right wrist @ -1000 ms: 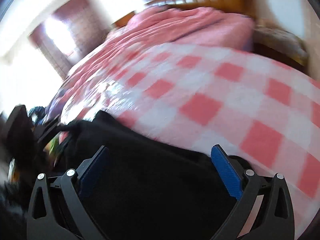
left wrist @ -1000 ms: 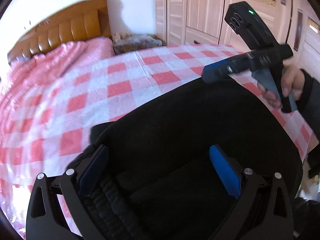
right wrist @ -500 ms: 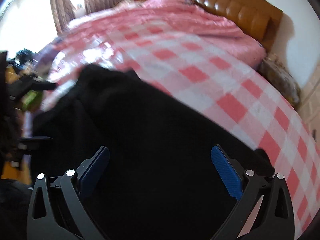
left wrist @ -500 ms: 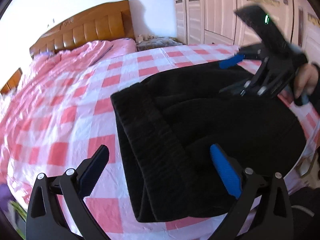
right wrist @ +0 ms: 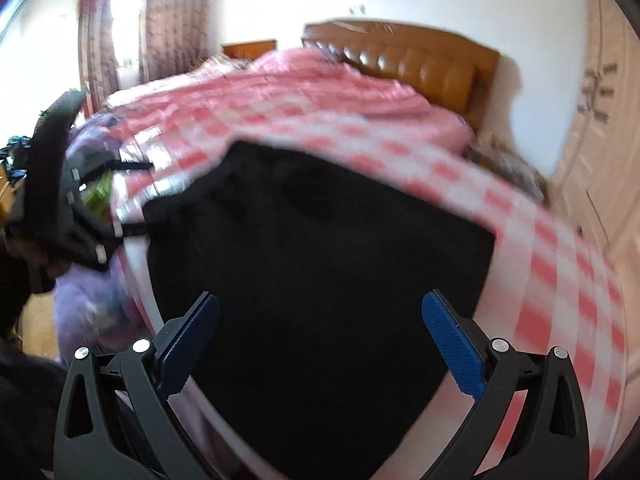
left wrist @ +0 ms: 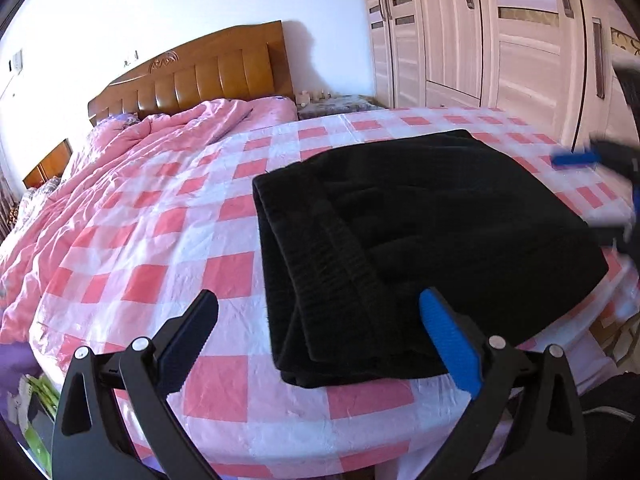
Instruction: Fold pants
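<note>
Black pants (left wrist: 420, 248) lie folded into a thick stack near the foot of the bed, ribbed waistband edge facing my left side. The left gripper (left wrist: 320, 332) hovers open above the stack's near corner, with nothing between its fingers. In the right wrist view the same pants (right wrist: 320, 280) fill the middle, blurred. Above their near edge the right gripper (right wrist: 320, 340) is open and holds nothing. That right gripper (left wrist: 600, 168) also shows blurred at the far right of the left wrist view, beside the pants.
A pink and white checked sheet (left wrist: 168, 248) covers the bed. A rumpled pink quilt (left wrist: 132, 152) lies toward the wooden headboard (left wrist: 192, 76). White wardrobe doors (left wrist: 500, 40) stand along the right. The bed's near edge (left wrist: 320, 452) drops off just below the grippers.
Both grippers have pulled back and up from the pants, which now lie folded on the sheet. The right gripper moved off to the right side of the stack.
</note>
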Available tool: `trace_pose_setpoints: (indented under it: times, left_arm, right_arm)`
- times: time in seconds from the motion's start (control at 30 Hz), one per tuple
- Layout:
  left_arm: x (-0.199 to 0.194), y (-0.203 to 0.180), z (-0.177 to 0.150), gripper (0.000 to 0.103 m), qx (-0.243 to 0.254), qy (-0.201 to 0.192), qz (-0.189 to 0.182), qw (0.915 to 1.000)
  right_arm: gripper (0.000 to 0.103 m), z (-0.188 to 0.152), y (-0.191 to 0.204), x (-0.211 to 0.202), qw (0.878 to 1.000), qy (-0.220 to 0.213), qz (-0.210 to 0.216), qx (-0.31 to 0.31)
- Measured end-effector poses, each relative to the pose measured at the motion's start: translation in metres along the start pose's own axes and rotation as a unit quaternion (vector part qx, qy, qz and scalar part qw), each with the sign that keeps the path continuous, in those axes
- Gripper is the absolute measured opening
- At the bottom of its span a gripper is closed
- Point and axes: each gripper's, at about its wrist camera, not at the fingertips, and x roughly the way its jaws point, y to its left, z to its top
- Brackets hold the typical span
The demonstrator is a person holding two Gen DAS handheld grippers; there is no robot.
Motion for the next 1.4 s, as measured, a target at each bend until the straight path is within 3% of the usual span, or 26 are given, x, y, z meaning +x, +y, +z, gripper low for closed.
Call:
trace_pose_setpoints:
  times: [0.07,0.17,0.43,1.03,1.13,1.27,1.4]
  left_arm:
    - [0.006,0.002,-0.002,0.102,-0.008,0.006,-0.009,0.9999]
    - [0.01,0.0,-0.006,0.102,0.003,0.005,-0.004,1.0]
    - [0.019,0.009,-0.009,0.102,-0.024,0.013,-0.028,0.9992]
    - [0.043,0.015,0.005,0.102,-0.048,0.007,-0.036,0.9982]
    - [0.049,0.013,0.013,0.102,-0.047,0.01,-0.026,0.9985]
    - [0.032,0.006,0.019,0.102,-0.047,0.015,0.013,0.9987]
    - [-0.013,-0.005,0.026,0.102,-0.048,-0.024,0.099,0.9937]
  right_arm:
    - [0.098,-0.017,-0.002,0.011,1.0,0.015,-0.005,0.017]
    - [0.099,-0.025,-0.012,0.013,0.998,-0.008,0.018,0.053]
    - [0.099,-0.035,-0.011,0.015,0.998,-0.02,0.017,0.059]
    - [0.099,-0.025,-0.019,0.026,0.998,-0.024,0.008,0.063]
    - [0.099,-0.018,-0.023,0.031,0.997,-0.017,0.004,0.069]
    - [0.099,-0.009,-0.012,0.013,0.996,-0.012,-0.035,0.078]
    - [0.099,-0.008,-0.007,-0.037,0.989,-0.063,-0.081,0.103]
